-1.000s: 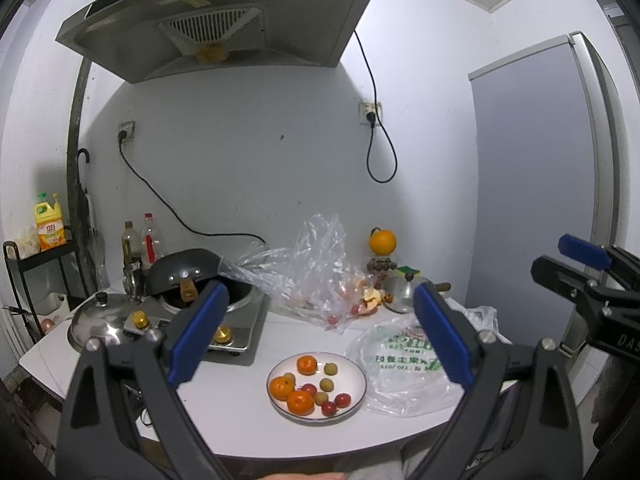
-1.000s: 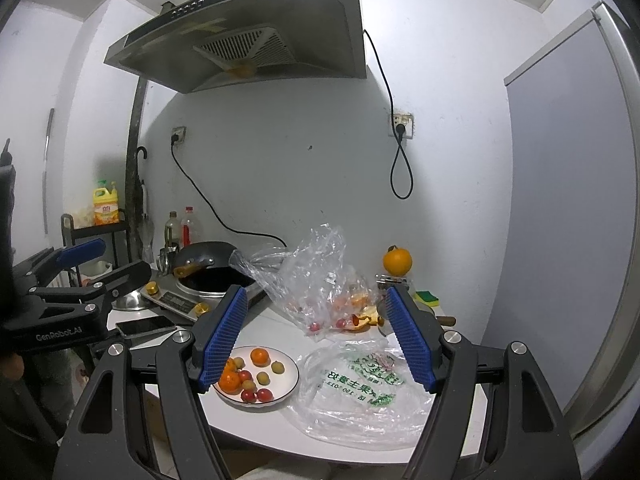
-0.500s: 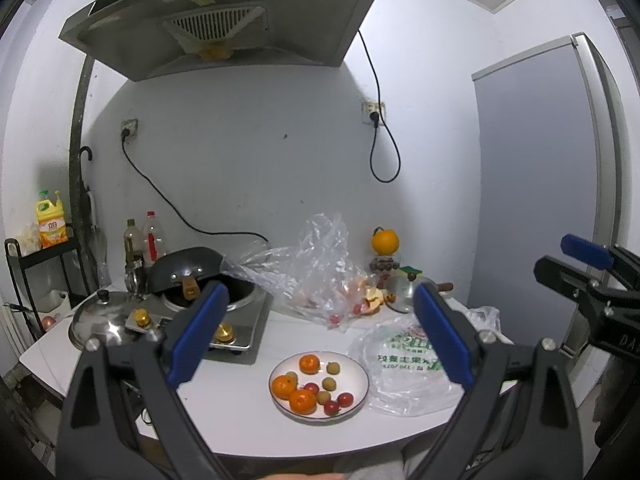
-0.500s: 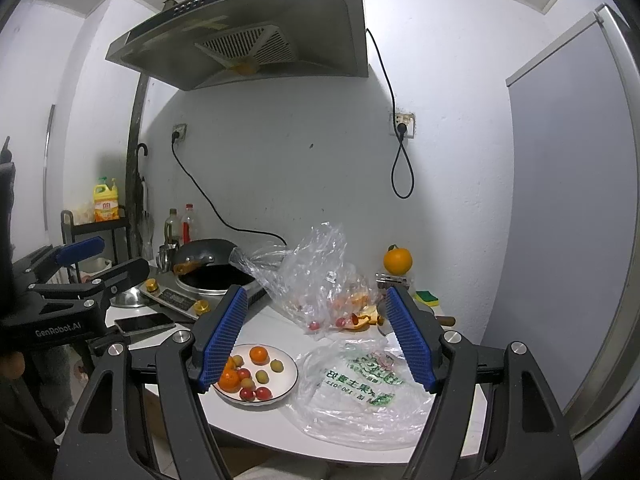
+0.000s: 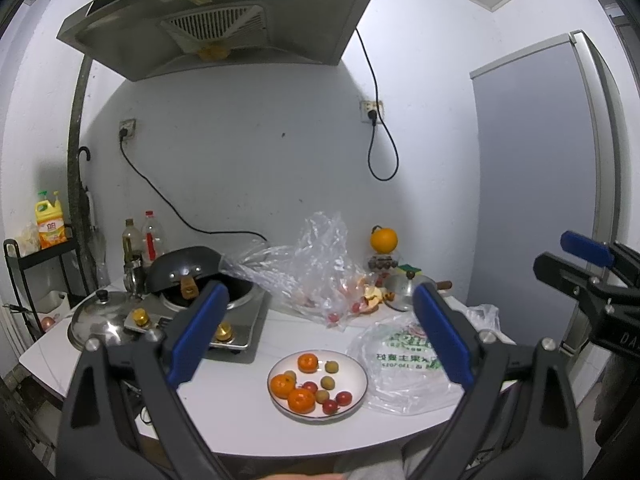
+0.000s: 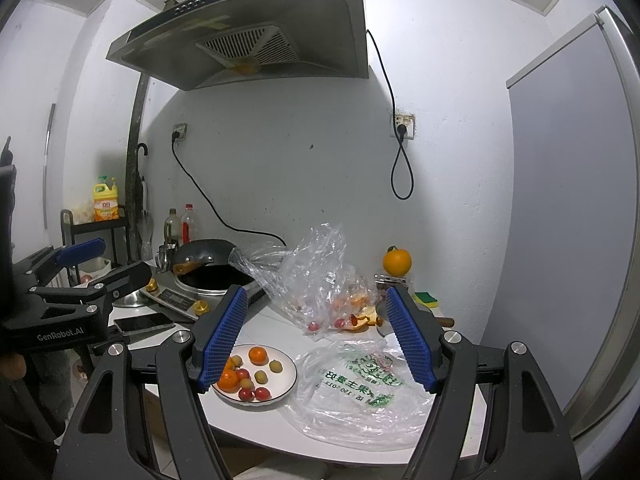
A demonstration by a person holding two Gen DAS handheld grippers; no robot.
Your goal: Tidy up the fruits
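Fingers (image 5: 440, 340) apart; mixed fruits (image 5: 310, 382), plate (image 5: 356, 364).

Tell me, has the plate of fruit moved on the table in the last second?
No. The plate lies in the same spot, just left of the printed plastic bag and in front of the stove, as before.

Plate (image 5: 358, 376) lower centre, white, on the table | three mandarins (image 5: 301, 400), small red tomatoes (image 5: 344, 397) and greenish-yellow fruits (image 5: 331, 367) lying loose on it | one orange (image 5: 383, 240) upright, mid-right, well apart
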